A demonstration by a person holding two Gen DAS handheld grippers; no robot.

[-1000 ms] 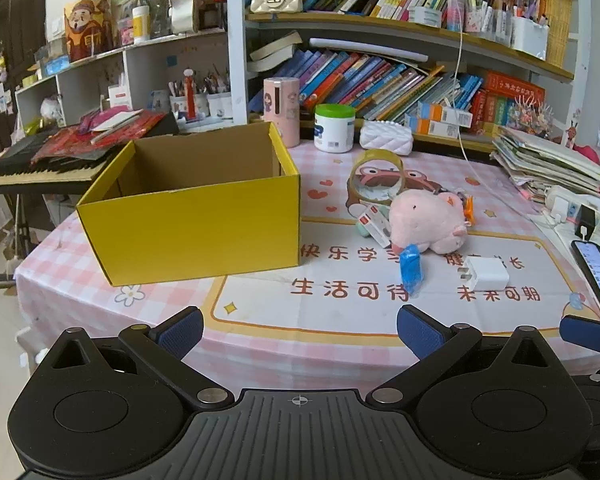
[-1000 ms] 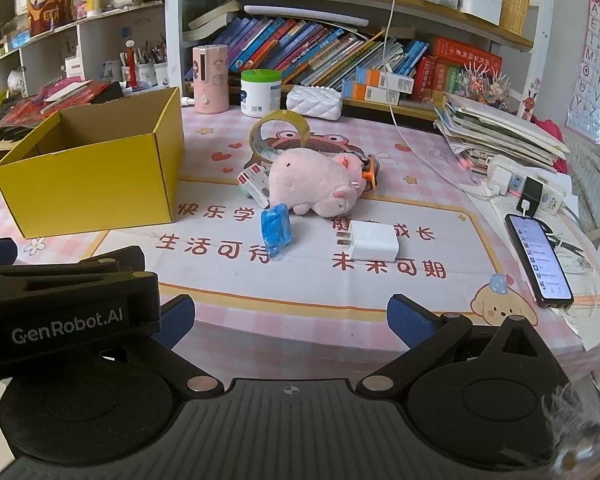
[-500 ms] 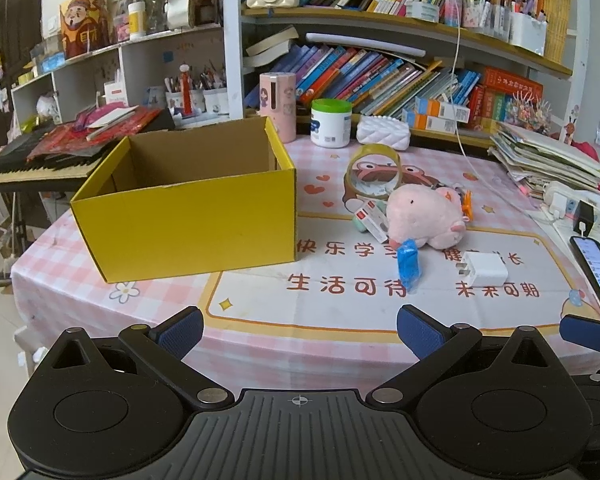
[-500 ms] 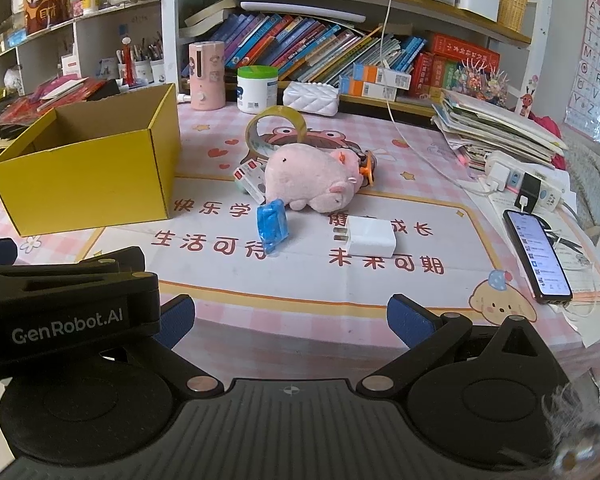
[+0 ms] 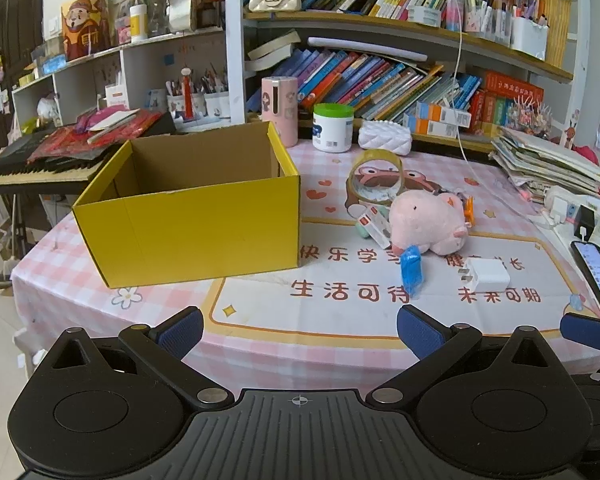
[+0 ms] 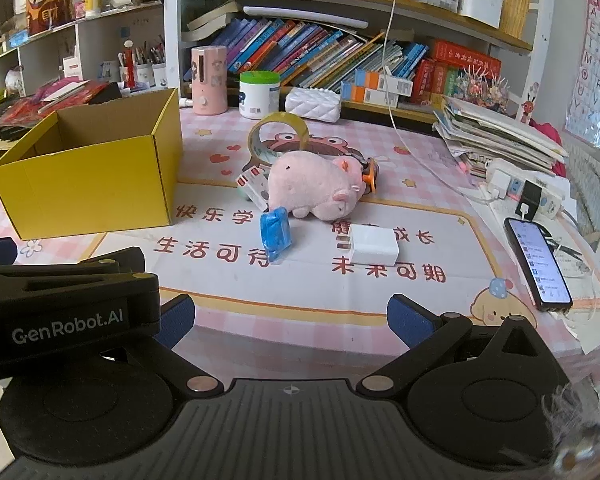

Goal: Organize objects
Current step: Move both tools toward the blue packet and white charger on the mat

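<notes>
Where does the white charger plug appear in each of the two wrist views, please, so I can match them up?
Left wrist view: the white charger plug lies right of centre, right of the blue packet.
Right wrist view: it lies just right of centre, below the pink plush pig.
Shared landmark: the yellow cardboard box, on the left in both.

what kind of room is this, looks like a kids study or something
Probably a child's study corner at home. Shelves crammed with children's books stand behind a table with a pink cartoon tablecloth, pen holders fill a cubby, an alphabet chart hangs on the wall, and a pink plush pig lies on the table.
</notes>
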